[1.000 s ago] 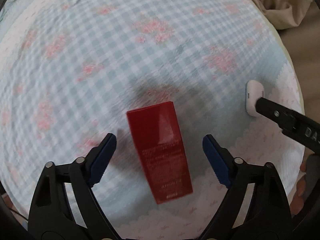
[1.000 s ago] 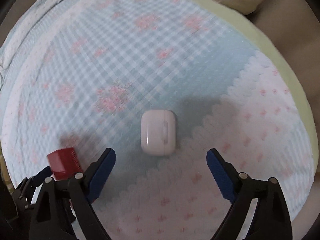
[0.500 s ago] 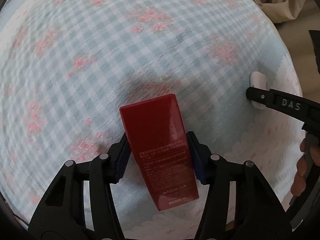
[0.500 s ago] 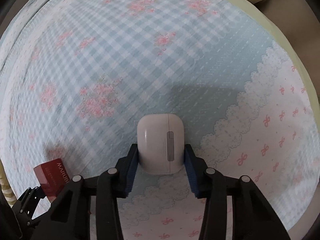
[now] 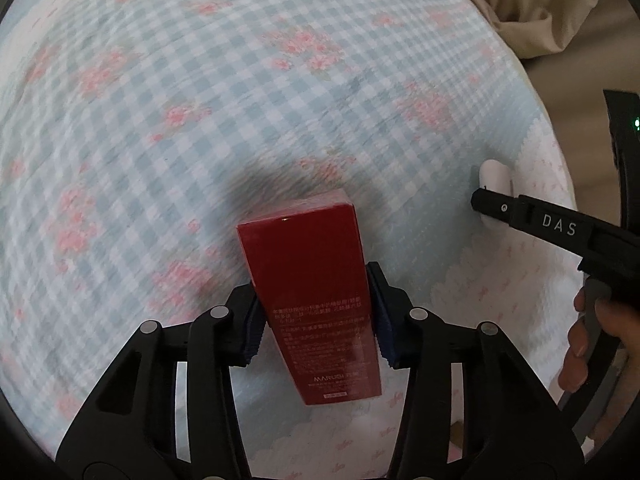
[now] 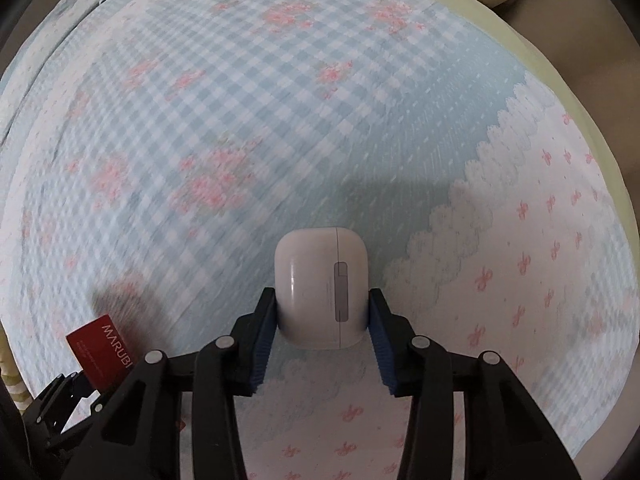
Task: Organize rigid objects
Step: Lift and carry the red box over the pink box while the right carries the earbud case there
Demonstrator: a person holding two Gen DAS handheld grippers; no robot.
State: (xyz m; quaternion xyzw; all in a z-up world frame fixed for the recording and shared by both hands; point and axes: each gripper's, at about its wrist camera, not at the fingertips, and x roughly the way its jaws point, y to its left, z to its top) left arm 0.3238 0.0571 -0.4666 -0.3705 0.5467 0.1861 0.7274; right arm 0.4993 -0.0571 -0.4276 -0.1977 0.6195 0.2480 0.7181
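My left gripper (image 5: 316,316) is shut on a tall red box (image 5: 310,280) with white print, held just above the checked bedspread (image 5: 200,120). My right gripper (image 6: 322,320) is shut on a white earbud case (image 6: 320,286), its blue pads (image 6: 266,340) pressing both sides. In the left wrist view the white case (image 5: 495,174) shows at the far right behind the right gripper's black finger. In the right wrist view the red box (image 6: 100,350) shows at the lower left, in the left gripper.
The blue-and-white checked bedspread with pink flowers has a white scalloped border with pink bows (image 6: 540,280) along its right side. Beige fabric (image 5: 540,4) lies beyond the bed's far right edge. A hand (image 5: 588,344) holds the right gripper.
Both grippers have gone from wide open to shut, the left on the red box and the right on the white case. Both objects now sit slightly higher over the bedspread.
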